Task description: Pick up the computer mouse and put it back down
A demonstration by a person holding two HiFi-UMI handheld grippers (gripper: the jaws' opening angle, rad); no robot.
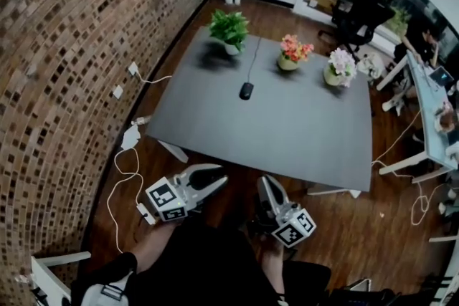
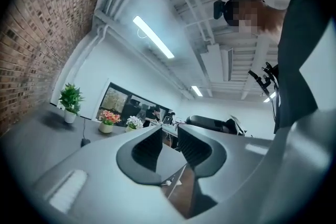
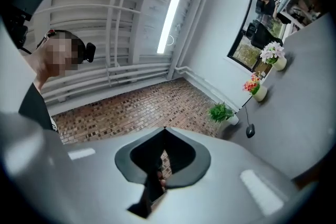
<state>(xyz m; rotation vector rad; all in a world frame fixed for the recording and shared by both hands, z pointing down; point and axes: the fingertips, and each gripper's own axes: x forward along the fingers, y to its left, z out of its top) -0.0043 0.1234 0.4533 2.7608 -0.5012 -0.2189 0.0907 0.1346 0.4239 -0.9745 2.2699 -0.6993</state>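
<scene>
A black computer mouse lies on the grey table, toward its far side, with its cable running to the back edge. It also shows small and far off in the left gripper view as the mouse and in the right gripper view as the mouse. Both grippers hang short of the table's near edge, well away from the mouse. My left gripper has a narrow gap between its jaws and nothing in it. My right gripper has its tips together and holds nothing.
A green plant, an orange flower pot and a pale flower pot line the table's far side. A brick wall runs along the left, with white cables on the floor. A black chair and another desk stand at the right.
</scene>
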